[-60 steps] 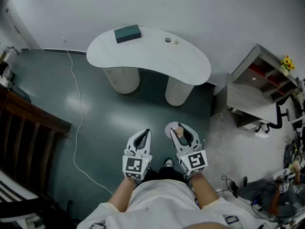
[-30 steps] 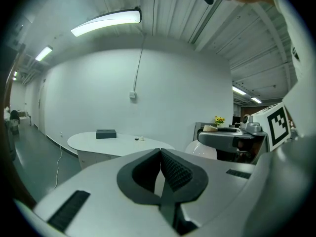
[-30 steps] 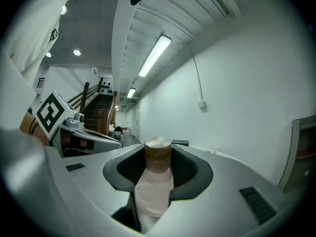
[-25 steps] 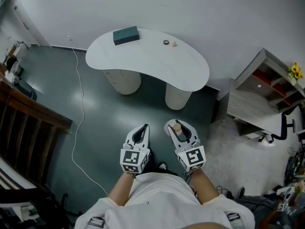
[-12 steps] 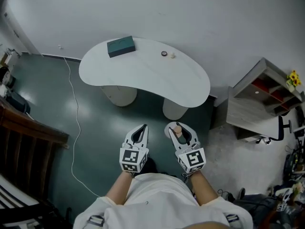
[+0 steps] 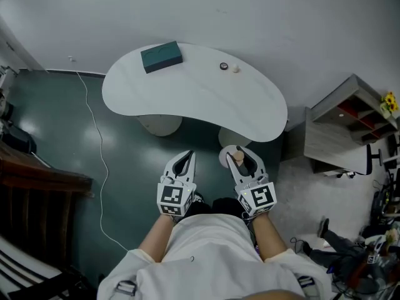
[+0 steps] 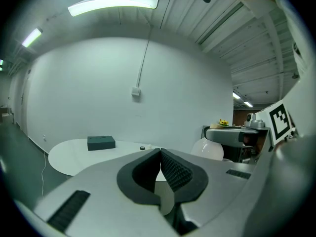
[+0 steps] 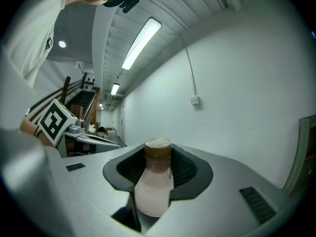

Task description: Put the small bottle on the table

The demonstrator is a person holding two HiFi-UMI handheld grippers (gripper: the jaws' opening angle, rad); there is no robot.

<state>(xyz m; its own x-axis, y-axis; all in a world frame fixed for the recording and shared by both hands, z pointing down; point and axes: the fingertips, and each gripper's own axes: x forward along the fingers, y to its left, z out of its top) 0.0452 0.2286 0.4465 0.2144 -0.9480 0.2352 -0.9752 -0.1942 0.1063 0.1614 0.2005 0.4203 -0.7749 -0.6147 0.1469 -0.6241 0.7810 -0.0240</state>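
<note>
The small bottle (image 6: 238,160), pale with a brown cap, stands upright between the jaws of my right gripper (image 6: 240,156), which is shut on it. In the right gripper view the bottle (image 8: 155,184) fills the gap between the dark pads (image 8: 187,169). My left gripper (image 6: 184,162) is beside it, shut and empty; its pads (image 7: 173,169) meet in the left gripper view. Both grippers are held over the floor just short of the near edge of the white curved table (image 6: 187,92). The table (image 7: 69,154) also appears ahead in the left gripper view.
A dark green box (image 6: 161,56) lies at the table's far left, and two small items (image 6: 224,66) sit near its far edge. A grey shelf unit (image 6: 344,133) stands to the right. A white cable (image 6: 94,142) runs across the floor, with dark wooden furniture (image 6: 37,180) at the left.
The table has come closer to the grippers in the head view. Both grippers hold the same pose, and the bottle stays in the right one.
</note>
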